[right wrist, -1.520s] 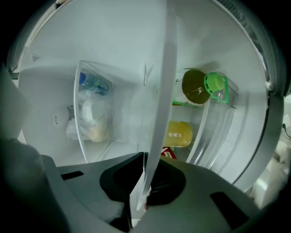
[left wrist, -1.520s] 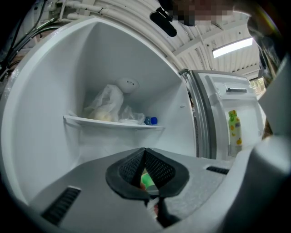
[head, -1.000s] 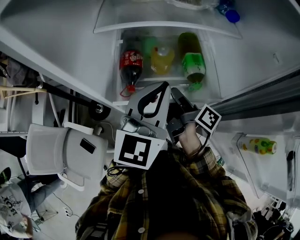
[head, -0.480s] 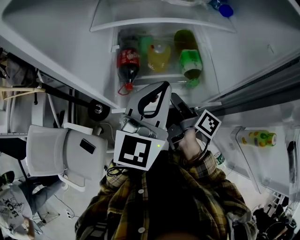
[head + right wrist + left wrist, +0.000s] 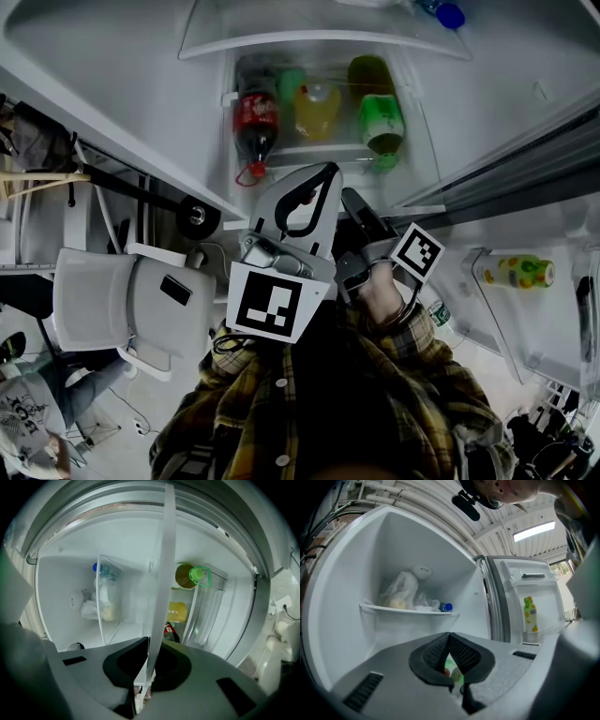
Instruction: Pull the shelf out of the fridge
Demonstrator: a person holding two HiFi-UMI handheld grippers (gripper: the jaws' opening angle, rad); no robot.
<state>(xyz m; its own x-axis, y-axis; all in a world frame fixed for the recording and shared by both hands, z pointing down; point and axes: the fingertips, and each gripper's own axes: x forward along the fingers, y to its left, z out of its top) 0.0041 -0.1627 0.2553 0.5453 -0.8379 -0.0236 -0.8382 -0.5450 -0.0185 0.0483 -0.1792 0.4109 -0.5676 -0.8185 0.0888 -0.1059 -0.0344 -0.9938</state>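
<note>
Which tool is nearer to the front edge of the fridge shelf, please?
Right. The right tool is clamped on the shelf edge; the left tool sits alongside it, shut on nothing.

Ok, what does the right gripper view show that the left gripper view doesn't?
Only the right gripper view: the right gripper shut on the edge of the translucent white fridge shelf. Only the left gripper view: the left gripper shut on nothing, and a yellow juice bottle in the open fridge door. Both: the blue-capped bottle and crumpled white plastic bag on the upper shelf.
</note>
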